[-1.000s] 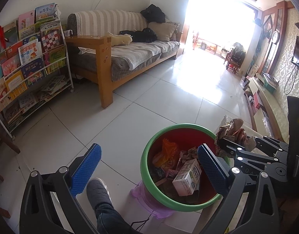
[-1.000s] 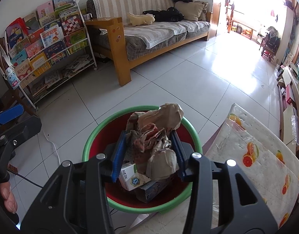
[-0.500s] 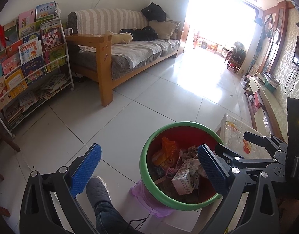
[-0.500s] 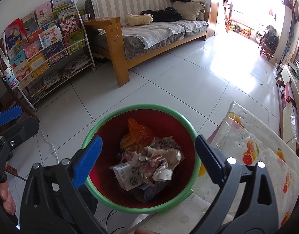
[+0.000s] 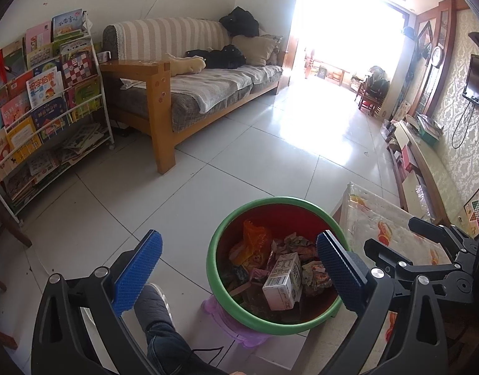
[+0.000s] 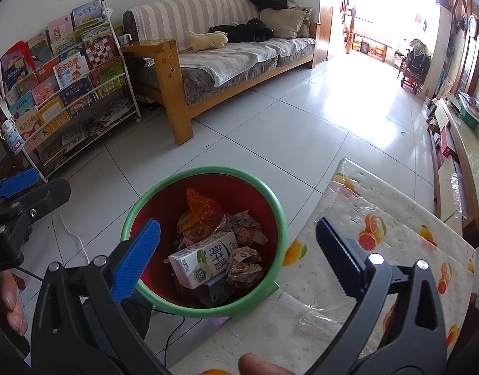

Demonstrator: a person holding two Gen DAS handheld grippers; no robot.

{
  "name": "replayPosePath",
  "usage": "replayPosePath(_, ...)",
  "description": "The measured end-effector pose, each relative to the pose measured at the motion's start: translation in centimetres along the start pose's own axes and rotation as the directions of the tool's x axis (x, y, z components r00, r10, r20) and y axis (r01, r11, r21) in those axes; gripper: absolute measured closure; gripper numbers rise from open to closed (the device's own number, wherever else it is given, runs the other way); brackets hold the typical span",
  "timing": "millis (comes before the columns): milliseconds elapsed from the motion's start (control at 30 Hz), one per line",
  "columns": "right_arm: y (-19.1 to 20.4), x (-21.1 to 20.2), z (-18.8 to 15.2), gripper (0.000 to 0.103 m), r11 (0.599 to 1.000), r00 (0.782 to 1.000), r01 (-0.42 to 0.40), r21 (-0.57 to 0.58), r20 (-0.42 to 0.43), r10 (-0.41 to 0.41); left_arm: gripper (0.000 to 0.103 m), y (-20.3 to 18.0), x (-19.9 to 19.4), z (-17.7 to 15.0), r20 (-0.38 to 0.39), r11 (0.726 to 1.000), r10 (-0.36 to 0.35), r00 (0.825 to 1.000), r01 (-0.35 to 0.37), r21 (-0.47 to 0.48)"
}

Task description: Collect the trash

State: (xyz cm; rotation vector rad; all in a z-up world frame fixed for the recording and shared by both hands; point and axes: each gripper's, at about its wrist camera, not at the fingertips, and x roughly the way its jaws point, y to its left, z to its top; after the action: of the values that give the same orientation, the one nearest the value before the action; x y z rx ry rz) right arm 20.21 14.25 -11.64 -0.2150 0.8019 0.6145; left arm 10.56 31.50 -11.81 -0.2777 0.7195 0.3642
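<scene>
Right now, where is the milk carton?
In the right wrist view, the milk carton lies on its side on top of the trash inside the green-rimmed red bin, just below the orange plastic bag.

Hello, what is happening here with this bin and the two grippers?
A person is collecting trash with a gripper in each hand. The right gripper has just been opening above the green-rimmed bin and nothing is between its jaws now. Crumpled paper lies in the bin beside a milk carton and an orange wrapper. The left gripper is open and empty. The bin stands next to a table with a fruit-print cloth.
</scene>
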Motion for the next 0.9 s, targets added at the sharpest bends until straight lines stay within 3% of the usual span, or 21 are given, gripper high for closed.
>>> replayPosePath(300,-6.9,-9.2,-3.7,0.005,0.987,0.989,0.113,0.119,0.086,-0.123,0.008,-7.6,-4.4,-0.5,0.047,0.99,-0.121,0.992,0.117,0.085)
replayPosePath(567,-12.1,-17.8,-6.1,0.005,0.951,0.945,0.227,0.21,0.189,-0.268,0.008,-15.9,-9.1,-1.4,0.121,0.965,-0.197,0.973,0.17,0.197)
replayPosePath(900,-16.0,-24.8,-10.9,0.005,0.901,0.895,0.317,0.297,0.221,-0.388,0.008,-24.1,-14.3,-4.6,0.188,0.913,-0.305,0.934,0.231,0.335)
